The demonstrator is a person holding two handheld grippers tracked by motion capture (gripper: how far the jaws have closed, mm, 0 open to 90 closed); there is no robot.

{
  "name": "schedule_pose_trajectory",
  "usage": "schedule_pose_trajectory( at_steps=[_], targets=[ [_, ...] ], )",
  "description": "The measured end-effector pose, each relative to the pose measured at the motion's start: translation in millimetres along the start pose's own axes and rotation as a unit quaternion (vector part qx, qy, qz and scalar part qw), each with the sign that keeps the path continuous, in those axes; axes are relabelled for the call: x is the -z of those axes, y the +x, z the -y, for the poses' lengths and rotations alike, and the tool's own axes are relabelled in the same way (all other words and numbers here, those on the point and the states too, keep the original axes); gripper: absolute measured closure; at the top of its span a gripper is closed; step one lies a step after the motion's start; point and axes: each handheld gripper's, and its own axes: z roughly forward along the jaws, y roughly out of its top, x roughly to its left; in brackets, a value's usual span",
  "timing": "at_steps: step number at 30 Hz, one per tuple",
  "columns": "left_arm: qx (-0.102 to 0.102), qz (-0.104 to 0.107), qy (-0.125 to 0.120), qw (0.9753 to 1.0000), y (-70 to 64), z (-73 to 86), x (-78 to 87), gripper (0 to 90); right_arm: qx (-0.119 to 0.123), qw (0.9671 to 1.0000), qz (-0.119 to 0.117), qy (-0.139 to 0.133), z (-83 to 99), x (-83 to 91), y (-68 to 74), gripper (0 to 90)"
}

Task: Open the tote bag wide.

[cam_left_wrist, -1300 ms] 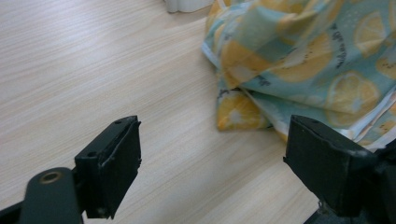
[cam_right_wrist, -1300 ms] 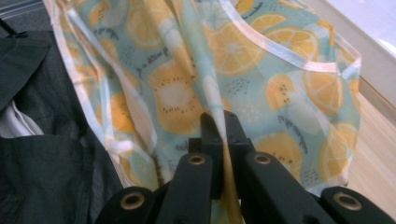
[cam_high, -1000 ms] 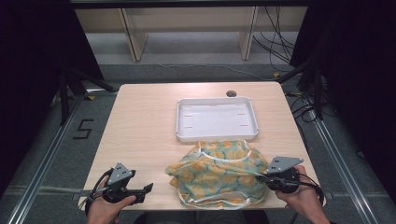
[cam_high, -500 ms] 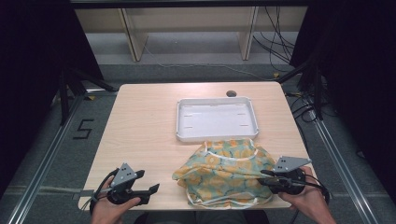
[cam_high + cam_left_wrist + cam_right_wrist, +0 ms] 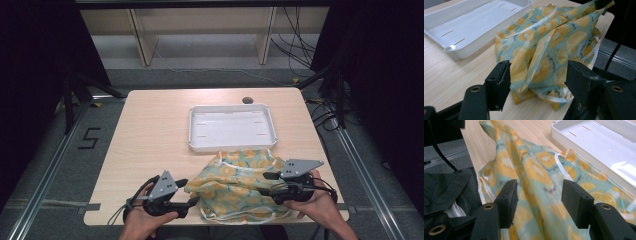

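— How do the claws stand, and where is the cloth against them?

— The left gripper (image 5: 186, 192) has its jaws wide apart, with the near-left edge of the lemon-print cloth (image 5: 239, 184) lying in the gap between them; in the left gripper view the fold of the cloth (image 5: 544, 57) sits just past the two black jaws and nothing presses on it. The right gripper (image 5: 265, 183) is likewise spread, its jaws over the cloth's right side; in the right gripper view the fabric (image 5: 536, 182) runs between and beyond both jaws, unclamped.

— And the cloth on the table?

— It lies crumpled on the near part of the wooden table (image 5: 150, 130), between the two hands, one edge hanging over the near rim. Its far edge touches the near wall of the white tray (image 5: 232, 146), which stands just behind it toward the table's middle.
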Motion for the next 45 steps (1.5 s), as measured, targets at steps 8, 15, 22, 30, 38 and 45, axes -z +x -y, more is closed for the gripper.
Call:
schedule_pose_trajectory(
  at_steps=[8,15,22,30,38,45],
  targets=[
    [-0.046,0.032,0.029,0.9980,-7.1,-17.3,-32.1,46.1,0.016,0.9994,-0.025,0.019,-16.1,-19.7,-8.7,49.7],
    [-0.076,0.052,0.035,0.9951,-4.8,-20.8,-53.6,59.2,0.049,0.9962,-0.059,0.040,-26.3,-43.7,-7.2,59.4],
    [-0.108,0.069,0.058,0.9900,-8.4,-16.5,-49.9,89.1,0.070,0.9931,-0.049,0.081,-35.3,-58.7,-14.1,90.0],
    [-0.130,0.082,0.099,0.9831,-14.5,1.4,-42.5,89.7,0.057,0.9958,0.008,0.072,-54.3,-69.6,-59.7,90.0],
    [-0.129,0.075,0.125,0.9808,-2.7,10.3,-49.5,89.6,0.036,0.9964,0.047,0.061,-74.9,-90.0,-96.5,90.0],
    [-0.140,0.082,0.155,0.9745,-3.7,19.5,-60.5,89.5,0.045,0.9941,0.047,0.087,-75.3,-117.4,-100.2,90.0]
  ],
)
